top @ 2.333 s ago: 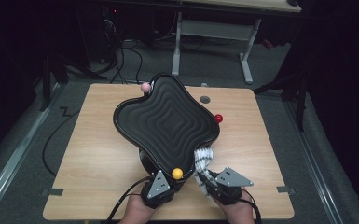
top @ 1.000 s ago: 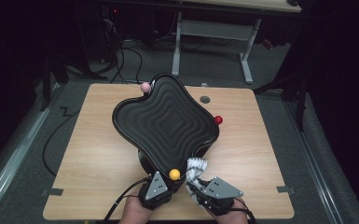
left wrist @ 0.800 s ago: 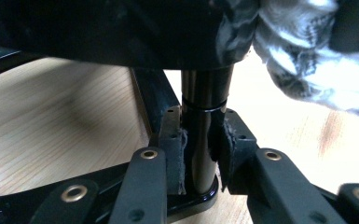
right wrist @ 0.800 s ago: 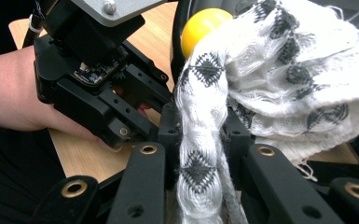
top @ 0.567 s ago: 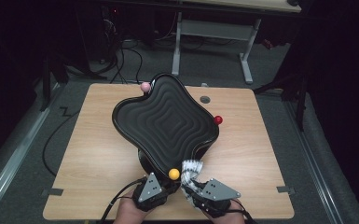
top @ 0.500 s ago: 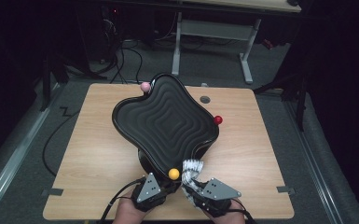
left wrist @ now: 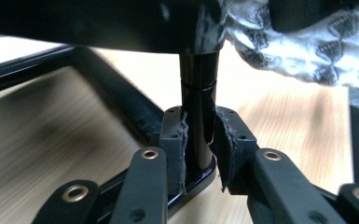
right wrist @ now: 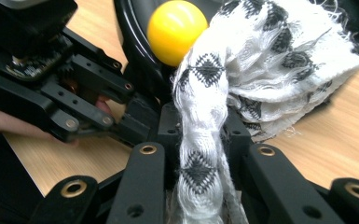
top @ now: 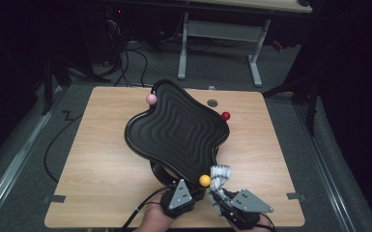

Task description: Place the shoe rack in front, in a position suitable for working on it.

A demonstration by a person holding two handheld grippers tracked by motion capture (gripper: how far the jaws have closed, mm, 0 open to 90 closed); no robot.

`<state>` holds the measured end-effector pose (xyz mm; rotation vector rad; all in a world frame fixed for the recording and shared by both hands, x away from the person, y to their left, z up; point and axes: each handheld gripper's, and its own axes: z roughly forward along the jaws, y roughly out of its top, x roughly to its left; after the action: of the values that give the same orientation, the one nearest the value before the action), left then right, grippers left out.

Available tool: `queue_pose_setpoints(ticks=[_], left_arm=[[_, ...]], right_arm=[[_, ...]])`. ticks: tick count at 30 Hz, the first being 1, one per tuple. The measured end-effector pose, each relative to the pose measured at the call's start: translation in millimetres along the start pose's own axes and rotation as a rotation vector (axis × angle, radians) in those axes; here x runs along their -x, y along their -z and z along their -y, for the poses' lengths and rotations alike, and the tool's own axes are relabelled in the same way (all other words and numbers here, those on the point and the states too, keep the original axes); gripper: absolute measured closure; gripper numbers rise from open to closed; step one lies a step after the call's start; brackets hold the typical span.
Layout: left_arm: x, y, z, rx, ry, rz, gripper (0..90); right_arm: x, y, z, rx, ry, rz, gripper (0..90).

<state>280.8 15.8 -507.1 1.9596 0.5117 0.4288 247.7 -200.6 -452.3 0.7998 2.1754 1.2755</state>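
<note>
Black hand-held gripper [right wrist: 200, 140], brass-ringed screw holes

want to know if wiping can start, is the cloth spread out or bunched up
Bunched up. The right tool is shut on the cloth, which is twisted into a rope between its jaws, with the free end crumpled beside the yellow ball.

Both claws, left [top: 189, 189] and right [top: 221, 194], seemingly clamped, side by side.

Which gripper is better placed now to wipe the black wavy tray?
Right. The right gripper holds the patterned cloth beside the tray; the left gripper clamps the tray's leg.
</note>
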Motion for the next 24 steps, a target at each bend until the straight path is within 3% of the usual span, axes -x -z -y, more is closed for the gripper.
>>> queue_pose_setpoints(ticks=[6, 15, 20, 24], left_arm=[[11.1, -18.0, -5.8, 0.007, -0.02, 0.037, 73.3], [11.7, -17.8, -4.9, 0.012, -0.018, 0.049, 71.5], [7.4, -7.9, 0.8, 0.014, -0.002, 0.056, 67.5], [-5.0, 16.1, 4.1, 0.028, 0.001, 0.001, 63.7]], right_arm=[[9.2, 20.5, 12.3, 0.004, -0.079, 0.035, 75.5], [3.5, 15.6, 12.5, -0.01, -0.079, 0.026, 75.4], [20.8, 6.4, 14.0, -0.017, -0.13, 0.063, 75.3], [35.2, 0.3, 15.8, -0.025, -0.153, 0.083, 75.2]])
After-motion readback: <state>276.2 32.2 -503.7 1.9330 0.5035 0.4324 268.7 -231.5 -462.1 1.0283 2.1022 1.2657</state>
